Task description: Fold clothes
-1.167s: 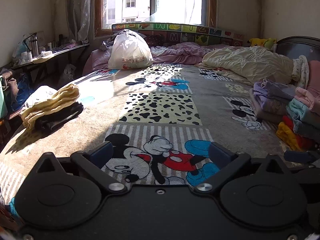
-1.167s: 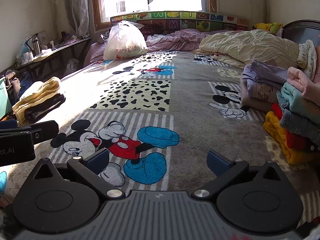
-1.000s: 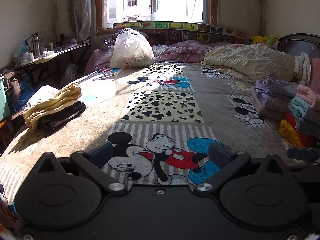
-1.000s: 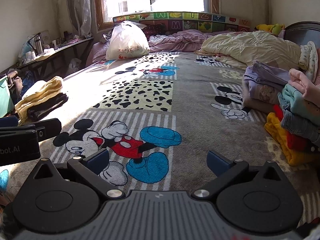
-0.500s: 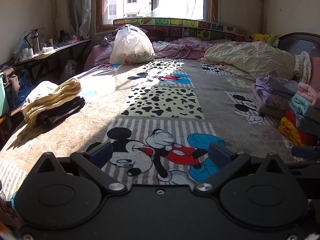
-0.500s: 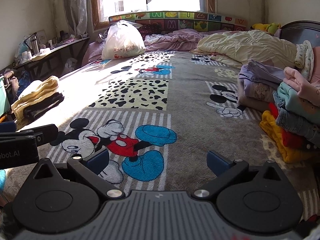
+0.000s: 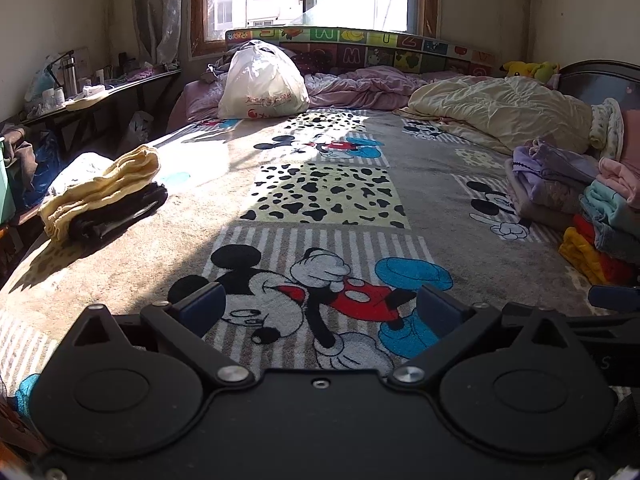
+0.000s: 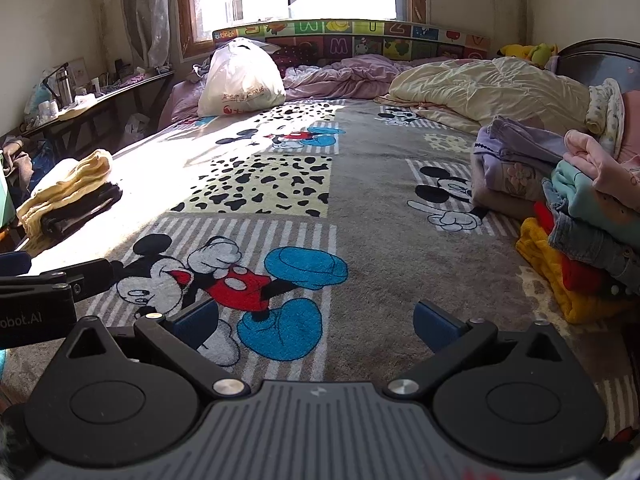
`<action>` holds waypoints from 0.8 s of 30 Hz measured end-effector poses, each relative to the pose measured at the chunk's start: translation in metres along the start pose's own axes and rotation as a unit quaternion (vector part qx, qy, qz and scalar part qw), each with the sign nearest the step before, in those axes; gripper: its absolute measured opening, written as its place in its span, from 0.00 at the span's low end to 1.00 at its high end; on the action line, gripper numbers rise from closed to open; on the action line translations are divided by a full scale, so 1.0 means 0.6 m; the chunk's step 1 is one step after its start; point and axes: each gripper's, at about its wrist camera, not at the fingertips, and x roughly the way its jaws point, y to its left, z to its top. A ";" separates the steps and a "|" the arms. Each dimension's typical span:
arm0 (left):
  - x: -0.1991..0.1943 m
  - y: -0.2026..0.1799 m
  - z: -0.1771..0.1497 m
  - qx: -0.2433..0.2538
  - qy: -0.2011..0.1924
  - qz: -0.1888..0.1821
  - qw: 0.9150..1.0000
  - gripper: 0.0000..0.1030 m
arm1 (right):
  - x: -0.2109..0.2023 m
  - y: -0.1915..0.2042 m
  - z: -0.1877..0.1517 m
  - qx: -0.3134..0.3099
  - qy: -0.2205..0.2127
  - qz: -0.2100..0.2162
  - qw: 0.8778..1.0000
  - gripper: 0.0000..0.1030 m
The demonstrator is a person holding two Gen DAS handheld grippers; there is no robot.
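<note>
Both tools, left tool (image 7: 320, 312) and right tool (image 8: 316, 320), hover over the blanket (image 7: 320, 200), jaws spread wide and empty; folded clothes (image 8: 580, 232) lie right.

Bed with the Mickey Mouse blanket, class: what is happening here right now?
Someone holds two grippers low over the blanket, ready to fold clothes. The left gripper and right gripper are both open and empty. A folded yellow and black pile lies at the left edge; a taller stack of clothes sits at the right. Nothing is being handled yet.
</note>
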 end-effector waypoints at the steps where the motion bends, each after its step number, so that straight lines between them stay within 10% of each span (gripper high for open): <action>1: 0.001 0.000 0.000 -0.001 0.001 -0.001 1.000 1.00 | 0.000 0.000 0.000 0.000 0.000 0.000 1.000 1.00; 24: 0.014 0.001 0.000 -0.002 0.004 -0.007 1.000 1.00 | 0.009 -0.008 -0.001 0.003 0.005 -0.006 1.000 1.00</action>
